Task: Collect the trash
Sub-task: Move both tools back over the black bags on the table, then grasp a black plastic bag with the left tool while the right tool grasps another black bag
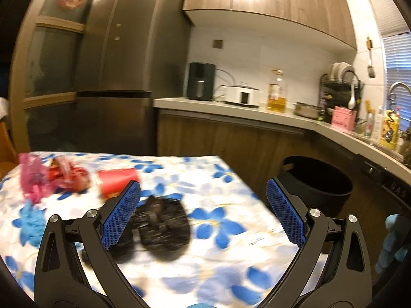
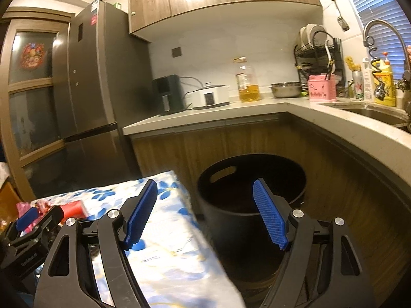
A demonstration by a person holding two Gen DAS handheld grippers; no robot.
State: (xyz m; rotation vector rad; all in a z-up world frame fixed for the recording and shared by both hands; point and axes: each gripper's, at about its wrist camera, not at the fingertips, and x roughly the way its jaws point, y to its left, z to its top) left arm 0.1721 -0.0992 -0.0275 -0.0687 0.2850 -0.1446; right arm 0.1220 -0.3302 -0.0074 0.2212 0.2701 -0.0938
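My left gripper (image 1: 203,187) stands wide open over the table's flowered cloth (image 1: 226,233). A blurred black crumpled thing (image 1: 164,228) lies on the cloth between its fingers, close to the left pad (image 1: 120,215); no pad presses on it. Beyond lie a tipped red cup (image 1: 117,181), a red wrapper (image 1: 69,177) and pink plastic (image 1: 30,179). My right gripper (image 2: 205,183) is open and empty above the black round bin (image 2: 221,172), which stands on the floor past the table's right edge. The bin (image 1: 316,179) also shows in the left wrist view.
A blue scrap (image 1: 28,220) lies at the cloth's left edge. A blue soft thing (image 1: 393,241) hangs at the right. An L-shaped counter (image 2: 205,118) with appliances, an oil bottle (image 2: 248,82) and a sink (image 2: 380,113) wraps behind the bin. The fridge (image 2: 97,77) is at the back left.
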